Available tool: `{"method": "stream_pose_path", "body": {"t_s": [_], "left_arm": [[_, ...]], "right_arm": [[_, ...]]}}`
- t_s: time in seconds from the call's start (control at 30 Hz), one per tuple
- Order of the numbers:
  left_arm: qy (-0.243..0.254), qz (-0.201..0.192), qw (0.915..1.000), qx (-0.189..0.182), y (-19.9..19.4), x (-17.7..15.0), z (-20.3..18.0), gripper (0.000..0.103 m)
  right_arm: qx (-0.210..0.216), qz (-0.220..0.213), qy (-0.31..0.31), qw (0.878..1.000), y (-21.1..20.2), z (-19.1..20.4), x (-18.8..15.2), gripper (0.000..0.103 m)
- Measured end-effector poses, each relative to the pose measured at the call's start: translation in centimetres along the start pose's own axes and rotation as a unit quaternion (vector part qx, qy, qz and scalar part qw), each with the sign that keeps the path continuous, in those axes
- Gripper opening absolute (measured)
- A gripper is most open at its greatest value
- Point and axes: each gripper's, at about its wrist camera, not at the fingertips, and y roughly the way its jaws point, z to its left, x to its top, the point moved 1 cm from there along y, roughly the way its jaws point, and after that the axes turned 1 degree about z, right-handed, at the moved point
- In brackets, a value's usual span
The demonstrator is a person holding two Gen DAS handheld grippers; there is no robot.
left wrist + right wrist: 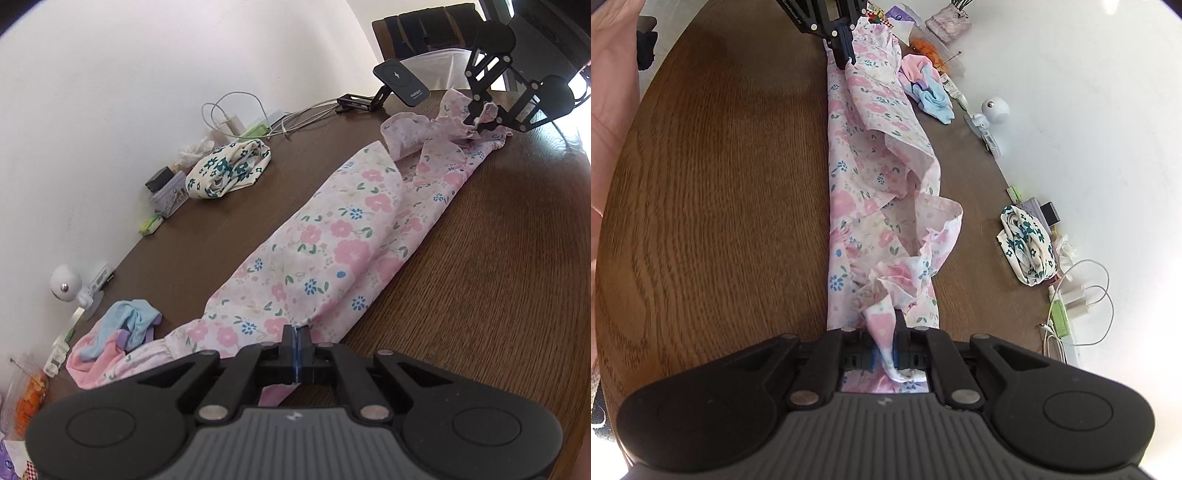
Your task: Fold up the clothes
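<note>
Both sets of fingers are clamped on the same pink floral garment (332, 236): the left gripper (297, 339) pinches one end with no gap visible between its pads, and the right gripper (886, 347) grips a bunched twist of fabric at the opposite end. Between the two grippers the garment lies stretched in a long, loosely folded strip on the wooden table (480, 277). Beyond the strip, near the wall, a cream and green flowered cloth (229, 168) and a pink and blue bundle (118, 332) lie apart from it.
</note>
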Motion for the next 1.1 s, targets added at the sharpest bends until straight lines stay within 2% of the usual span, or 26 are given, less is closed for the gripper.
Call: {"method": "stream_pose_path", "body": {"t_s": [0.13, 0.33, 0.37, 0.4, 0.47, 0.53, 0.57, 0.7, 0.77, 0.83, 0.87, 0.93, 0.97, 1.0, 1.03, 1.1], "left_arm": [[-0.023, 0.011, 0.9996, -0.010, 0.2, -0.6, 0.3, 0.000], [-0.034, 0.019, 0.9990, -0.020, 0.8, -1.0, 0.0, 0.003], [-0.040, 0.017, 0.9988, -0.022, 0.7, -1.0, 0.1, 0.004], [-0.046, 0.016, 0.9985, -0.024, 0.6, -1.1, 0.2, 0.006], [-0.066, 0.010, 0.9973, -0.030, 0.1, -1.2, 0.6, 0.010], [-0.091, 0.000, 0.9950, -0.041, -0.9, -1.3, 1.3, 0.027], [-0.104, -0.014, 0.9933, -0.049, -1.7, -1.2, 1.6, 0.034], [-0.150, -0.075, 0.9821, -0.086, -4.5, 0.5, 2.9, 0.047], [-0.167, -0.096, 0.9774, -0.088, -4.8, 2.2, 3.4, 0.048], [-0.180, -0.099, 0.9757, -0.076, -3.7, 4.3, 3.7, 0.048], [-0.186, -0.097, 0.9754, -0.067, -2.9, 5.3, 3.8, 0.048], [-0.197, -0.084, 0.9751, -0.058, -0.8, 7.2, 3.9, 0.047], [-0.204, -0.071, 0.9746, -0.059, 0.6, 8.0, 3.7, 0.045], [-0.209, -0.058, 0.9742, -0.063, 1.8, 8.6, 3.4, 0.036], [-0.213, -0.044, 0.9738, -0.067, 3.0, 9.1, 3.1, 0.025], [-0.217, -0.010, 0.9731, -0.076, 5.3, 9.3, 2.4, 0.018]], "right_arm": [[0.002, -0.001, 0.012, 1.000, -0.3, 0.6, -0.2, 0.008], [0.007, -0.006, 0.033, 0.999, -0.4, 0.7, -0.4, 0.024], [0.006, -0.008, 0.045, 0.999, -0.7, 0.6, -0.5, 0.033], [0.006, -0.012, 0.059, 0.998, -1.1, 0.4, -0.6, 0.046], [0.016, -0.023, 0.102, 0.994, -2.0, -0.6, -1.0, 0.054], [0.034, -0.035, 0.157, 0.986, -3.1, -1.9, -1.5, 0.057], [0.043, -0.046, 0.192, 0.979, -3.7, -2.7, -1.8, 0.060], [0.078, -0.097, 0.320, 0.939, -5.7, -5.8, -2.9, 0.073], [0.088, -0.122, 0.378, 0.914, -5.6, -7.4, -2.8, 0.073], [0.080, -0.120, 0.428, 0.892, -4.4, -8.6, -2.0, 0.073], [0.079, -0.119, 0.449, 0.882, -3.6, -9.1, -1.7, 0.070], [0.078, -0.113, 0.493, 0.859, -1.6, -10.1, -0.7, 0.057], [0.081, -0.105, 0.511, 0.849, -0.5, -10.4, -0.2, 0.040], [0.083, -0.098, 0.530, 0.838, 0.7, -10.6, 0.1, 0.028], [0.085, -0.090, 0.548, 0.827, 1.8, -10.7, 0.5, 0.025], [0.081, -0.072, 0.562, 0.820, 3.8, -10.6, 0.8, 0.021]]}}
